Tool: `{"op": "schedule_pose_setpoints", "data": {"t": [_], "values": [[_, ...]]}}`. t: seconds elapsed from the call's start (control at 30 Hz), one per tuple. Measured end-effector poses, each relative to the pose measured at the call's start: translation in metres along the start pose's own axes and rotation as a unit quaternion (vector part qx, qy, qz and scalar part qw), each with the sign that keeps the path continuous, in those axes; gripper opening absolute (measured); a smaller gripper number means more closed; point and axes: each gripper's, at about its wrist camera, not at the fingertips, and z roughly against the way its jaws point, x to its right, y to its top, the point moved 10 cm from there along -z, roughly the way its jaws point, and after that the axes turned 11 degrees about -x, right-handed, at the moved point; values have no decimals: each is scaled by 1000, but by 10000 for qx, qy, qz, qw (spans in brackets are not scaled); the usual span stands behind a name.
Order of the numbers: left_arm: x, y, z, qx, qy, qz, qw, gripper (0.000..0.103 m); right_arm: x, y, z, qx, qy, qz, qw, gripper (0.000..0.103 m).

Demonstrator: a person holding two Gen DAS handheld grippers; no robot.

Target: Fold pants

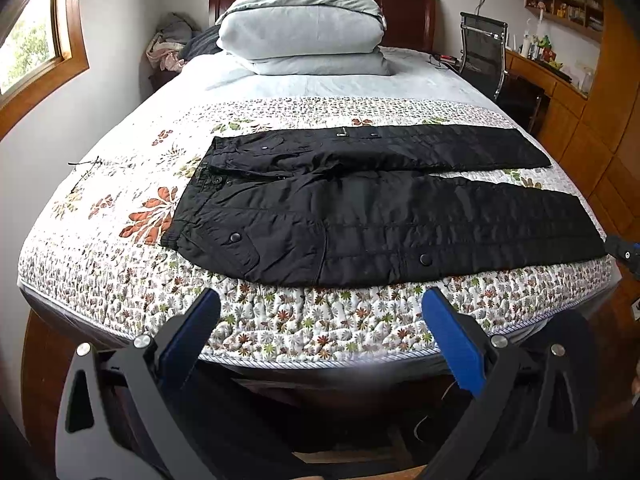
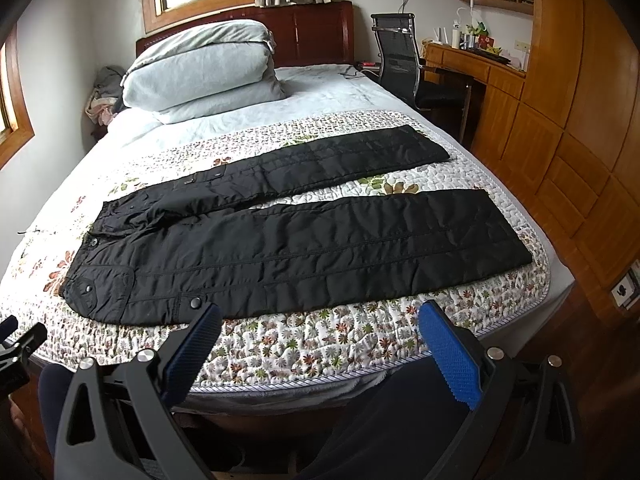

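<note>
Left claw is released, we see its blue pads spread wide, gripping nothing, hanging over the near edge of the bed. Right claw is released too, pads wide apart, nothing between them, also at the bed's near edge. Neither claw touches the pants.

Pants lie flat on the quilt, just ahead of both claws, unfolded, laid crosswise. Waistband sits ahead-left of the left claw; both legs run off to the right. From the right claw, the pants show the waist far to the left and the leg cuffs ahead-right. Legs are split apart in a narrow V, quilt showing between them. Near leg is close to the bed edge, far leg behind it. Snap buttons show on the near hip pocket.

We catch the right claw's tip at the right border of the left view, just beside the near cuff; contact we cannot tell. Left claw's tip shows at the left border of the right view.

Far ahead of both claws: folded duvet stacked at the headboard. Ahead-right: chair beside the bed and a desk.
</note>
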Motion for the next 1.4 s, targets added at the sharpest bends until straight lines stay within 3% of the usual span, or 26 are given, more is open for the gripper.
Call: {"op": "schedule_pose_setpoints", "data": {"t": [0.37,0.63,0.87,0.97,1.17,1.27,1.33,1.4], "values": [[-23,8,-31,-216,-49,201,9996,100,30,5,-21,-77,-214,-159,9996,100],[-54,21,-67,-500,-324,599,9964,100,57,9,-59,-292,-286,-260,9988,100],[-105,33,-81,-491,142,880,9948,100,78,17,-71,-176,-354,-306,9987,100],[-120,34,-82,-488,182,970,9939,100,82,20,-67,-81,-350,-235,9991,100],[-132,29,-86,-588,-319,1211,9904,100,96,23,-53,62,-144,-187,9997,100],[-136,29,-90,-599,-977,1462,9826,100,110,24,-55,-58,110,-291,9995,100],[-143,30,-103,-721,-1379,1672,9736,100,128,26,-64,-212,379,-510,9978,100],[-153,29,-120,-998,-1881,2035,9556,100,151,27,-80,-505,510,-826,9940,100]]}}
